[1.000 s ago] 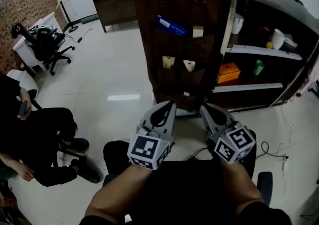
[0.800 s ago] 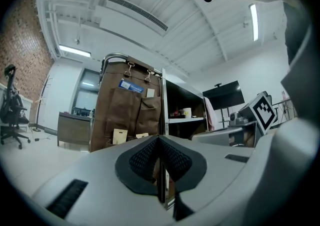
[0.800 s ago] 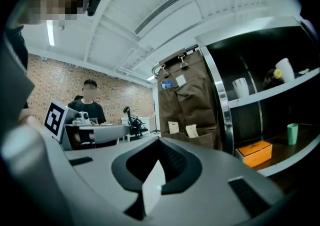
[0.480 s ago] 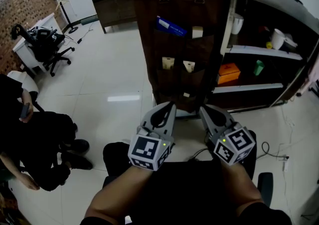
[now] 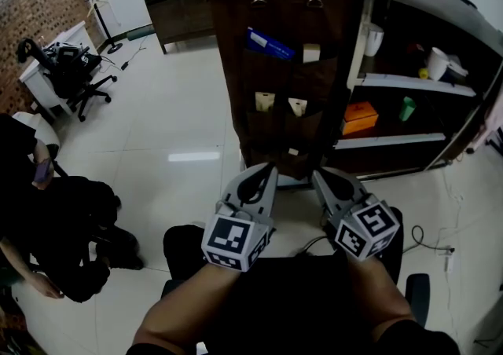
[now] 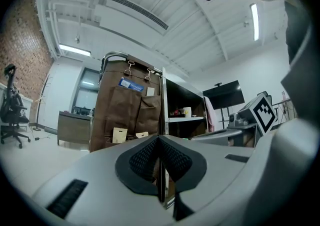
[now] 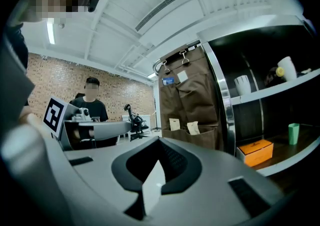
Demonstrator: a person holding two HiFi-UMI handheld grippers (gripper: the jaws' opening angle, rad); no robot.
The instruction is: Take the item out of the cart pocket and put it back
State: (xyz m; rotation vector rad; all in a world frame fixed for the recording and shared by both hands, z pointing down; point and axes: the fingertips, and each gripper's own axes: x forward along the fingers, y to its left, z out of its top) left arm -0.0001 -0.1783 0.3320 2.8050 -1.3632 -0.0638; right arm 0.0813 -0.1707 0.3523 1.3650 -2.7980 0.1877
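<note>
Left claw (image 5: 266, 169) & right claw (image 5: 322, 174) both pressed together, empty, on near side of cart's pocket panel (image 5: 236, 71); tan card (image 5: 266, 100) stands in mid-row pocket, well apart. Prob. light, thin, bendy: pinch exposed top edge

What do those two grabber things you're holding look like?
Both the left gripper and the right gripper are grey, pointed, beak-like shells with black mesh-textured pads inside. Each carries a white cube printed with black square markers.
</note>
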